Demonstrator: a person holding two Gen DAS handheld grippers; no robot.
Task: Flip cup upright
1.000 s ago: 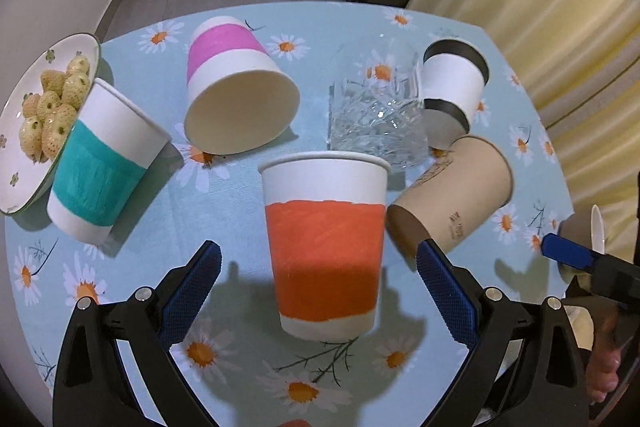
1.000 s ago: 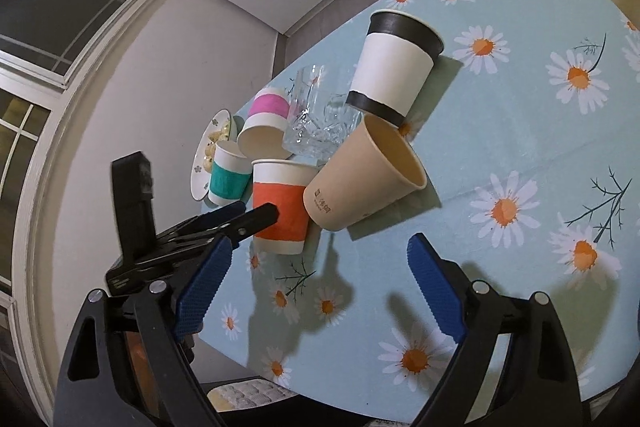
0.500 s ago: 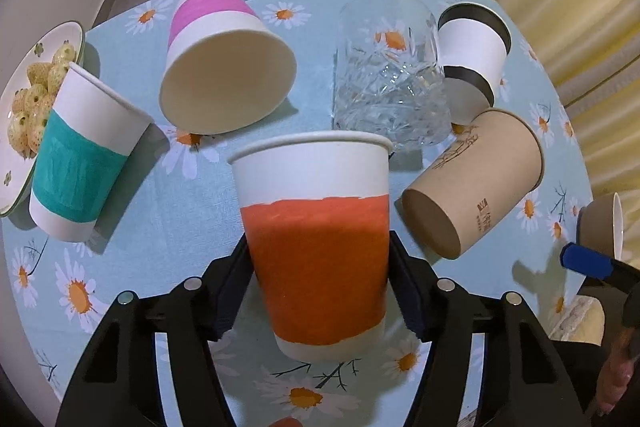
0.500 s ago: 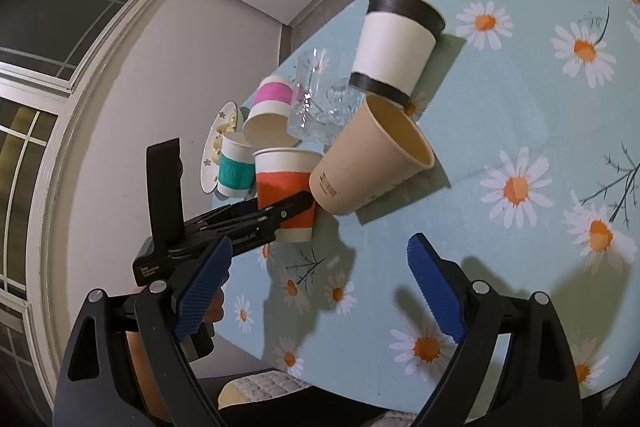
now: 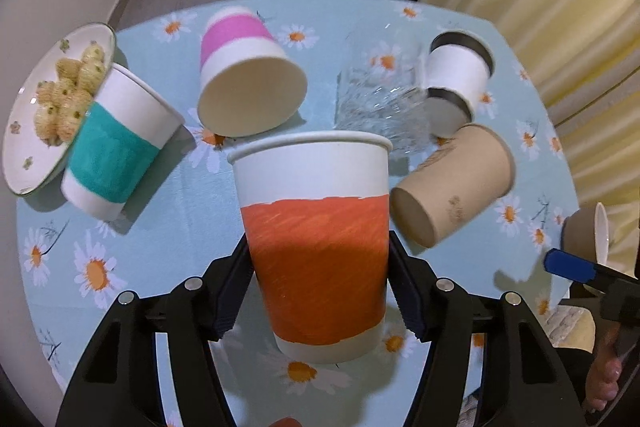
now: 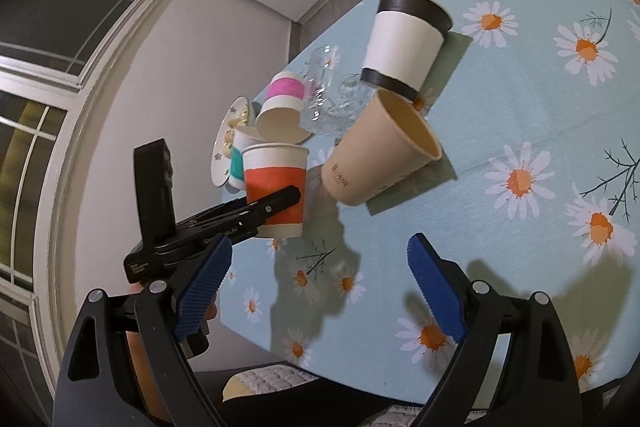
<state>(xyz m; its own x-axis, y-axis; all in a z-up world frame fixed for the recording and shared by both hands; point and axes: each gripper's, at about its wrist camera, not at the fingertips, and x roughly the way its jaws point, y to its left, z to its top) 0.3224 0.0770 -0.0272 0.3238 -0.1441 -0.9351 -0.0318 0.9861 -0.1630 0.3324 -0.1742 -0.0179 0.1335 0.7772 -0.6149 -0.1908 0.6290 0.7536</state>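
Note:
My left gripper (image 5: 318, 283) is shut on the orange-banded paper cup (image 5: 316, 239), which is upright with its rim up, at or just above the tablecloth. The right wrist view shows that cup (image 6: 276, 191) with the left gripper's finger across it. My right gripper (image 6: 316, 267) is open and empty above the table's near edge; its blue fingertip shows in the left wrist view (image 5: 568, 265). A tan cup (image 5: 456, 187) lies on its side to the right. A pink-banded cup (image 5: 248, 75) also lies on its side behind.
A teal-banded cup (image 5: 116, 143) stands at the left beside a plate of snacks (image 5: 24, 147). A cut glass tumbler (image 5: 380, 95) and a black-banded white cup (image 5: 456, 79) stand behind. The daisy tablecloth (image 6: 540, 107) spreads to the right.
My left gripper moved forward around the orange cup and shut on it. The cup now sits between the jaws. The right gripper has stayed open.

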